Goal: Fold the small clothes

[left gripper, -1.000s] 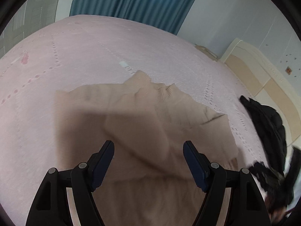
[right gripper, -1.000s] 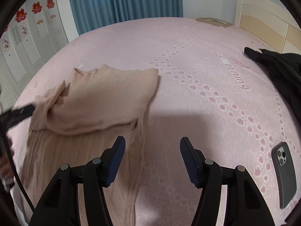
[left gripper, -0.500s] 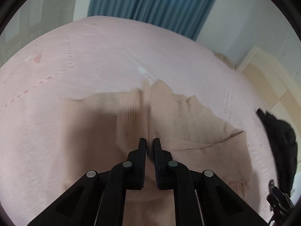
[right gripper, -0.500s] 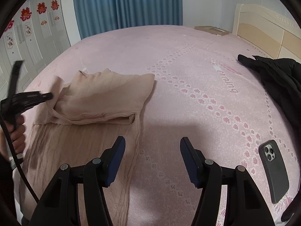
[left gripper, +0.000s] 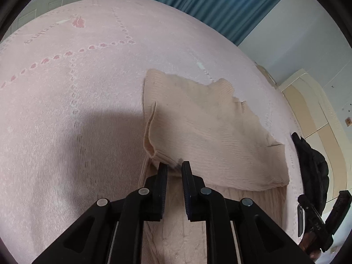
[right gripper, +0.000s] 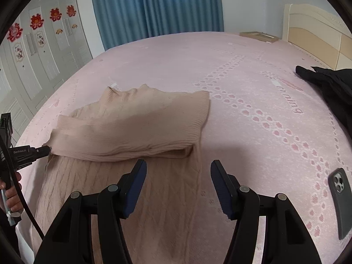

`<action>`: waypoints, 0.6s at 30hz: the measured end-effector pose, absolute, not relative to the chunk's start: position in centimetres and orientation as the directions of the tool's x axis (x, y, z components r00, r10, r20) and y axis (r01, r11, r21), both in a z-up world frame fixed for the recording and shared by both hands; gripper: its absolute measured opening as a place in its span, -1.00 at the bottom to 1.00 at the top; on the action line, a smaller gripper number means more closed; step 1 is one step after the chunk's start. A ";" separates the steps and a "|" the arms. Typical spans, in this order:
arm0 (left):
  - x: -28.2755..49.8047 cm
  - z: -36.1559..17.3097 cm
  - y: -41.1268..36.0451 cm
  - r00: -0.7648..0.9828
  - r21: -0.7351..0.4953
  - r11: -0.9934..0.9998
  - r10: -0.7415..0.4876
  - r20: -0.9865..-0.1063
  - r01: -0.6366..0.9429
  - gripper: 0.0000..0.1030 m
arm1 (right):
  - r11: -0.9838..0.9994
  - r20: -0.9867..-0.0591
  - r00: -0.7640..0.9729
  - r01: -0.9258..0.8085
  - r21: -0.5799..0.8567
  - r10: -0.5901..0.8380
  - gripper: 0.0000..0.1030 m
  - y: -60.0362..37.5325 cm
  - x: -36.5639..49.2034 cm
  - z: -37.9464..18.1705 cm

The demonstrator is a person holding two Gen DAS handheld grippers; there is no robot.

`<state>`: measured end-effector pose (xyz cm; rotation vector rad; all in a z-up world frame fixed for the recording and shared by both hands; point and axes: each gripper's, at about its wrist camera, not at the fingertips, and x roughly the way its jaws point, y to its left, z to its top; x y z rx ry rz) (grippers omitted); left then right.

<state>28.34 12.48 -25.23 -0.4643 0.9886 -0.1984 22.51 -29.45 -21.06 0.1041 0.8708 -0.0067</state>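
1. On the pink patterned bed (right gripper: 242,83): beige ribbed knit sweater (right gripper: 136,127), top half doubled over lower half, near the front edge.
2. Left tongs (left gripper: 174,167) nearly together, opening slightly, a bit of the folded sleeve cuff's edge between the tips.
3. Right tongs (right gripper: 178,169) apart, empty, hovering above the lower body.
4. Likely step: sleeve fold just laid down.
5. Next calls for freeing the cuff, then gripping the hem.

A home bedroom: pink-covered bed (right gripper: 242,70) (cream headboard (right gripper: 316,35)), blue curtains (right gripper: 154,6), white wardrobe doors (right gripper: 44,50).
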 end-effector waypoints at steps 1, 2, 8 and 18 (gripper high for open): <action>28.6 -25.1 12.5 0.546 -0.455 0.889 -0.358 -0.757 -0.047 -0.52 | 0.995 -0.765 0.643 0.052 0.085 0.032 0.16 -29.4 22.8 -21.2; 29.0 -25.1 12.6 0.554 -0.443 0.895 -0.342 -0.759 -0.054 -0.40 | 0.995 -0.767 0.641 0.055 0.084 0.030 0.16 -29.3 23.0 -21.3; 31.3 -24.9 12.0 0.578 -0.397 0.916 -0.290 -0.763 -0.064 0.02 | 0.995 -0.769 0.638 0.058 0.085 0.029 0.16 -29.3 23.3 -21.4; 33.6 -24.7 10.6 0.586 -0.308 0.950 -0.222 -0.779 -0.050 -0.47 | 0.994 -0.775 0.632 0.073 0.083 0.018 0.16 -30.2 23.1 -21.5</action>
